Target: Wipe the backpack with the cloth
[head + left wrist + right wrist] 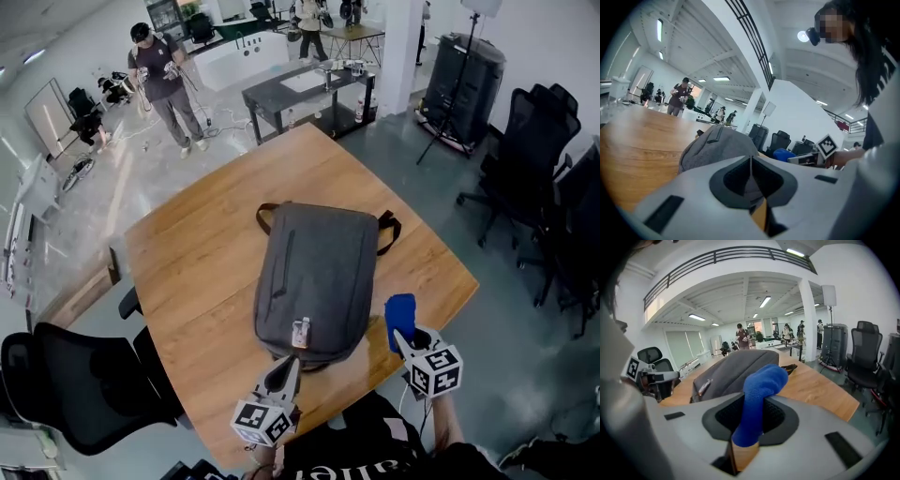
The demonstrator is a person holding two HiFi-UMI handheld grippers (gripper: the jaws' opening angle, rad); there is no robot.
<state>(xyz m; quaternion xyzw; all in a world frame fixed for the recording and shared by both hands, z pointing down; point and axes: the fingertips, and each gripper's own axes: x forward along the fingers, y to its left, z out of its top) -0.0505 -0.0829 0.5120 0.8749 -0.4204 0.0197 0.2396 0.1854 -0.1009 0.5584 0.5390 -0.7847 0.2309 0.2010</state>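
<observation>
— Where was the backpack (314,277) laid?
— Flat on the table (202,272). The cloth (757,394) was clamped in the right gripper (405,336) (ready for wiping, seemingly); the left gripper (284,373) was closed on nothing.

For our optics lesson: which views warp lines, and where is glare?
Left gripper view and right gripper view: fisheye, black corners, bowed ceiling lines. Right gripper view: blue fuzzy cloth close yet sharp. Head view: straighter, glare streaks on glossy grey floor.
</observation>
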